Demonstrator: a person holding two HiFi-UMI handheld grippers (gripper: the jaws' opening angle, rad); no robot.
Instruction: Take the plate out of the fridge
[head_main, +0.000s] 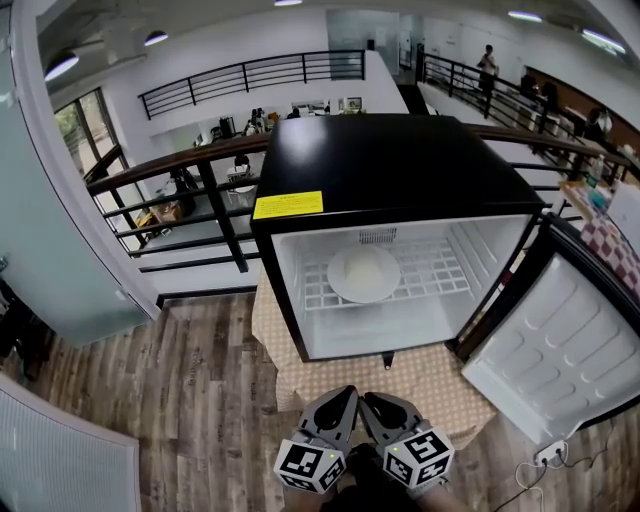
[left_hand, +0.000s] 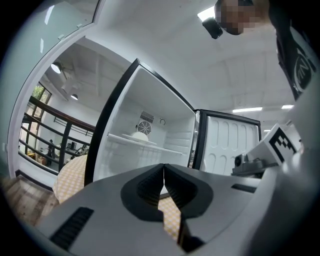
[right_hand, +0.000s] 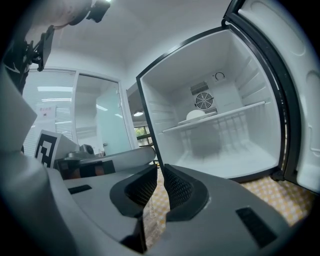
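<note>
A white plate (head_main: 363, 274) lies on the wire shelf (head_main: 445, 272) inside the open black mini fridge (head_main: 390, 160). In the gripper views the plate (left_hand: 138, 136) (right_hand: 197, 115) sits far ahead, near the back-wall fan. My left gripper (head_main: 343, 394) and right gripper (head_main: 373, 398) hover side by side in front of the fridge, well short of its opening. The left gripper (left_hand: 163, 168) has its jaws pressed together and holds nothing. The right gripper (right_hand: 160, 171) shows only a thin slit between its jaws, with nothing in it.
The fridge door (head_main: 560, 345) stands swung wide to the right. The fridge rests on a checked cloth (head_main: 440, 385) over wooden floor (head_main: 190, 400). A dark railing (head_main: 200, 190) runs behind it. A glass partition (head_main: 50, 250) stands at the left, and a socket with cable (head_main: 548, 455) lies at the lower right.
</note>
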